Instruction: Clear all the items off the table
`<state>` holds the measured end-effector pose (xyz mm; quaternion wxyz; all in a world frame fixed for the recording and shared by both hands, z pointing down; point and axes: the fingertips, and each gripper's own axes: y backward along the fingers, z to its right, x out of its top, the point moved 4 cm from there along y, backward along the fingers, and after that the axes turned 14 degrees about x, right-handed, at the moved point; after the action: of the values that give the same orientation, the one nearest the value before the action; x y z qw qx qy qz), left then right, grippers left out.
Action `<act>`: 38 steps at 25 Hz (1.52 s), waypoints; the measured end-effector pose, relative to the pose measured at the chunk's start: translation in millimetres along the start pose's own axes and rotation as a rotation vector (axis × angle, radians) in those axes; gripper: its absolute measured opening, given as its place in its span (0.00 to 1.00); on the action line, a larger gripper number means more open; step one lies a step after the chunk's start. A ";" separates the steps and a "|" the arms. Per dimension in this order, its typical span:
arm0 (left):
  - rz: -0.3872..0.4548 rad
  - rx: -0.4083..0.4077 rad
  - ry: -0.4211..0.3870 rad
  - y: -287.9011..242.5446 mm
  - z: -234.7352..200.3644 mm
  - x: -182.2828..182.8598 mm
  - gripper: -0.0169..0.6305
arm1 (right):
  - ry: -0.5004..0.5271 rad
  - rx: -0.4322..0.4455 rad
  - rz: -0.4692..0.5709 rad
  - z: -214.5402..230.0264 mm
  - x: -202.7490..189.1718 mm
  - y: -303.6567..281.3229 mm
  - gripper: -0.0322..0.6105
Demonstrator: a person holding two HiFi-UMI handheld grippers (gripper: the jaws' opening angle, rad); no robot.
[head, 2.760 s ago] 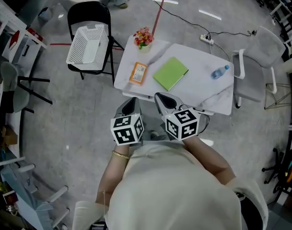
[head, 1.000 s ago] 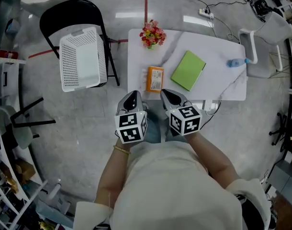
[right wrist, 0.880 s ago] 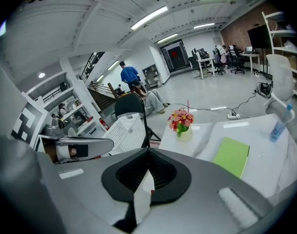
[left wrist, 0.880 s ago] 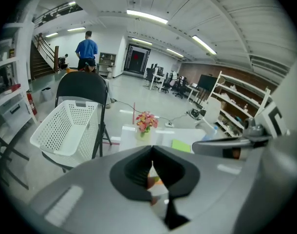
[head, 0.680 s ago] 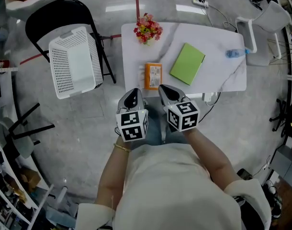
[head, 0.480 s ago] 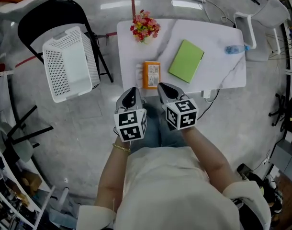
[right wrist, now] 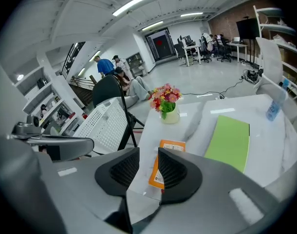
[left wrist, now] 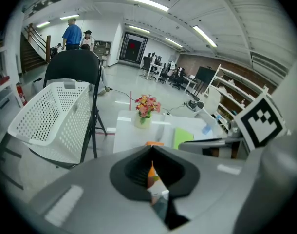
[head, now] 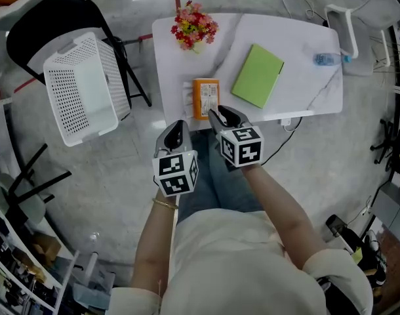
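Right gripper [head: 220, 115] at the table [head: 305, 90] edge, jaws just opening to a narrow gap, nothing between them. Orange packet [head: 206, 98] lies at its 11 o'clock, long axis running 12 to 6. Left gripper [head: 176, 131] pinched closed, empty.

Both arms reach forward side by side, grippers tilted down. The left gripper [head: 178, 126] has its jaws pressed together, empty. The right gripper [head: 220, 115] has its jaws slightly apart, just been opening, nothing held between them.
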<state>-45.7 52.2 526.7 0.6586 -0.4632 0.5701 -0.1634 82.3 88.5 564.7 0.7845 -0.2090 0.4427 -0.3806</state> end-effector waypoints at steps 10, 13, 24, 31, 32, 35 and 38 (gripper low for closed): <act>-0.056 0.014 0.012 -32.8 -7.0 -14.9 0.04 | -0.049 -0.022 -0.114 31.7 -26.1 -51.3 0.59; -0.077 0.017 0.011 -40.0 -9.0 -22.8 0.04 | -0.060 -0.039 -0.143 39.1 -33.8 -64.1 0.65; -0.128 0.032 0.037 -70.9 -19.6 -48.7 0.04 | -0.118 -0.109 -0.199 75.4 -55.9 -103.9 0.80; -0.145 0.028 0.042 -84.2 -20.6 -62.1 0.04 | -0.180 -0.120 -0.228 87.8 -75.1 -125.8 0.84; -0.148 0.027 0.045 -85.1 -21.1 -64.0 0.04 | -0.187 -0.123 -0.230 89.0 -77.8 -128.5 0.84; -0.156 0.027 0.048 -87.0 -22.6 -69.0 0.04 | -0.202 -0.129 -0.242 92.4 -83.4 -135.6 0.84; -0.163 0.029 0.052 -86.9 -24.4 -73.5 0.04 | -0.207 -0.132 -0.244 94.4 -85.1 -140.3 0.84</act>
<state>-62.3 51.5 641.9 0.6347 -0.4940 0.5450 -0.2368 78.0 66.8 752.7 0.7584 -0.3505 0.3549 -0.4196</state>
